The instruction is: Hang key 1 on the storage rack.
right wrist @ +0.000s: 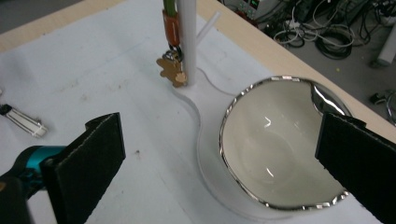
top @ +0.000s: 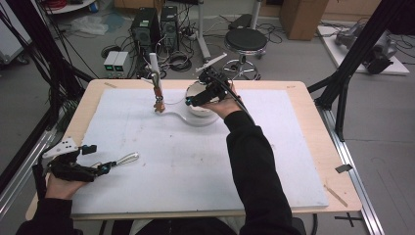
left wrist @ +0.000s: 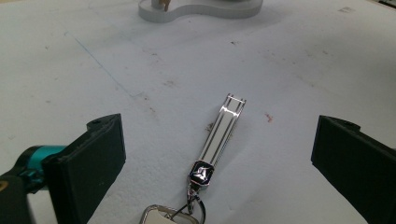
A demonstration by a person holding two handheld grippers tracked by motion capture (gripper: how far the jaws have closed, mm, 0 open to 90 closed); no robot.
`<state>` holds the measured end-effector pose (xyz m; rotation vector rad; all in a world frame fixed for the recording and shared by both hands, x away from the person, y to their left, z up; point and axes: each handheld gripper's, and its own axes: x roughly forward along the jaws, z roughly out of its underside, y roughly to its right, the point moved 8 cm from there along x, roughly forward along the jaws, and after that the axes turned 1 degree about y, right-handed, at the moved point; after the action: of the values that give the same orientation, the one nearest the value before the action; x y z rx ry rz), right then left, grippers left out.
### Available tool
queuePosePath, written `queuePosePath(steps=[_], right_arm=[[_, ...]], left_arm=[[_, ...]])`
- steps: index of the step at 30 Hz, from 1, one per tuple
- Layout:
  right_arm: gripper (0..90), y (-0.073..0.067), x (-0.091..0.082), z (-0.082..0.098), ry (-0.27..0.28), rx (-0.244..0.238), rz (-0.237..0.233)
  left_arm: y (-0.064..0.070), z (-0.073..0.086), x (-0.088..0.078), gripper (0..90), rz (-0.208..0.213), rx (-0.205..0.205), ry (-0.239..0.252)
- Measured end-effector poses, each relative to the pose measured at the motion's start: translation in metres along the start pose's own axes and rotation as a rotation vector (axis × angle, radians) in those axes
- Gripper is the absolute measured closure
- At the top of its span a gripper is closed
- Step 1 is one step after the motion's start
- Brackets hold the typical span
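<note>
We are in a lab: beyond the table [top: 313,147] stand computer towers [top: 155,27], power supplies [top: 116,61], tangled cables [top: 178,61] and a stool [top: 245,40].

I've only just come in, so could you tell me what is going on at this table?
A person holds a hand-held gripper in each hand over a white mat. The left hand-held gripper is open at the near left, its jaws either side of a silver keychain lying flat. The right hand-held gripper is open at the far side, over a white silver-rimmed bowl beside a white post with a small hanging charm.

Overhead forward-down; tongs cameras close, sharing stand [left wrist: 201,9].
</note>
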<state>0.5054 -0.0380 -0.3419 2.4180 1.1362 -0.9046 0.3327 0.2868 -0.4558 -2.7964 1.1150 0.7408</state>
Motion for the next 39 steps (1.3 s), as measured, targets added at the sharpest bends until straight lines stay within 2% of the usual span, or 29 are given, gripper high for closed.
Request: queuePosePath(steps=[1, 2, 5, 6, 7, 9, 11, 12, 14, 25, 28, 29, 39], right_arm=[[0.7, 0.000, 0.000, 0.000, 0.000, 0.000, 0.000], [0.7, 0.003, -0.003, 0.005, 0.025, 0.011, 0.005], [0.6, 0.005, -0.004, 0.011, 0.027, 0.022, 0.009], [0.6, 0.008, -0.004, 0.019, -0.010, 0.026, 0.014], [0.7, 0.008, -0.004, 0.021, -0.015, 0.024, 0.008], [0.7, 0.008, -0.007, 0.024, 0.017, 0.022, 0.005], [0.6, 0.007, -0.010, 0.030, 0.027, 0.033, 0.001], [0.6, 0.007, -0.011, 0.034, 0.013, 0.034, -0.001], [0.6, 0.008, -0.013, 0.042, 0.031, 0.033, 0.003], [0.6, 0.021, -0.031, 0.095, 0.058, 0.116, 0.009], [0.6, 0.022, -0.034, 0.102, 0.069, 0.126, 0.011], [0.6, 0.023, -0.038, 0.109, 0.079, 0.135, 0.019], [0.6, 0.027, -0.053, 0.139, 0.124, 0.166, 0.063]], left_arm=[[0.000, 0.000, 0.000, 3.4, 0.000, 0.000, 0.000], [0.000, 0.000, 0.000, 3.4, 0.001, 0.005, 0.000], [-0.001, 0.000, 0.000, 3.4, -0.001, 0.003, -0.001], [0.000, 0.000, 0.000, 3.5, 0.000, 0.004, -0.002], [0.000, 0.000, 0.000, 3.4, 0.001, 0.004, -0.002], [0.000, 0.000, 0.000, 3.4, 0.000, 0.003, -0.002], [-0.001, 0.001, 0.000, 3.4, 0.000, 0.003, -0.003], [-0.001, 0.001, 0.000, 3.4, 0.000, 0.003, -0.002], [-0.001, 0.001, -0.001, 3.4, 0.000, 0.004, -0.002], [0.000, 0.001, -0.002, 3.4, -0.006, 0.003, 0.001], [0.000, 0.001, -0.002, 3.4, -0.004, 0.003, 0.002], [0.000, 0.001, -0.002, 3.4, -0.004, 0.003, 0.003], [0.000, 0.001, -0.002, 3.4, -0.005, 0.004, 0.004]])
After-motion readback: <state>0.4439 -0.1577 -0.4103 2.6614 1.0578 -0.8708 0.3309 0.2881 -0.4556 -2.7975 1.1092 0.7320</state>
